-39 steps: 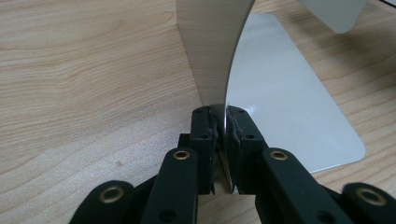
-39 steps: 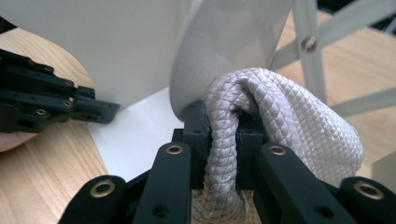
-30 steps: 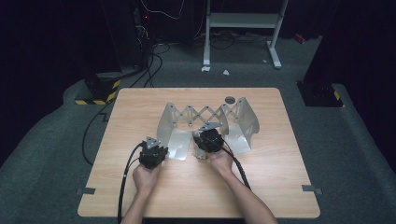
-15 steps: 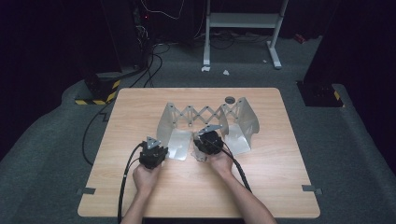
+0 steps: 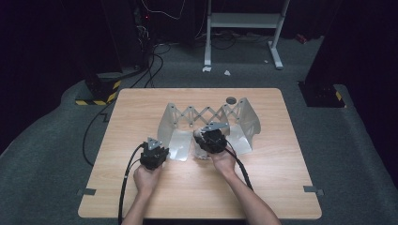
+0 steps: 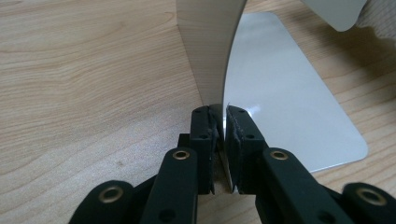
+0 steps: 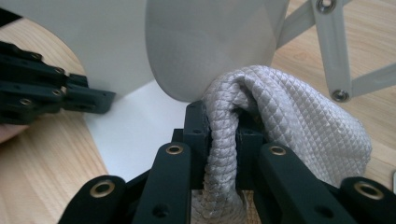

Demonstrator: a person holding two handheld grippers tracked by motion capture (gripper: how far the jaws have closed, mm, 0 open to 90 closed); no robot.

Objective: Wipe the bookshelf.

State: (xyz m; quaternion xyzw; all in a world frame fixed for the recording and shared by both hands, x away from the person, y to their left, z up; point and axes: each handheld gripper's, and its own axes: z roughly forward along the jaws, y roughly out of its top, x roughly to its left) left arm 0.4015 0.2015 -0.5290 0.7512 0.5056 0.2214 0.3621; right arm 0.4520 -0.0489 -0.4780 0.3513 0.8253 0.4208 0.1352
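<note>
cloth (image 7: 299, 121), grey quilted, soft and limp, light; bunched fold pinched between right gripper (image 7: 223, 123) fingers, lying by the metal rack (image 5: 244, 117) mid bench (image 5: 141, 108). it should drape and snag on the rack's scissor links, so best hold is a thick fold, not an edge. left gripper (image 6: 223, 119) fingers narrow, clamped on the rack's thin left panel (image 6: 210, 51); stiff, slick sheet with a sharp-looking edge. open bench all round, near side freest.

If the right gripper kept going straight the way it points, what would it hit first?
Probably the curved grey metal panel of the folding rack, directly ahead of the right gripper, which is shut on a quilted grey cloth; depth is uncertain.
</note>
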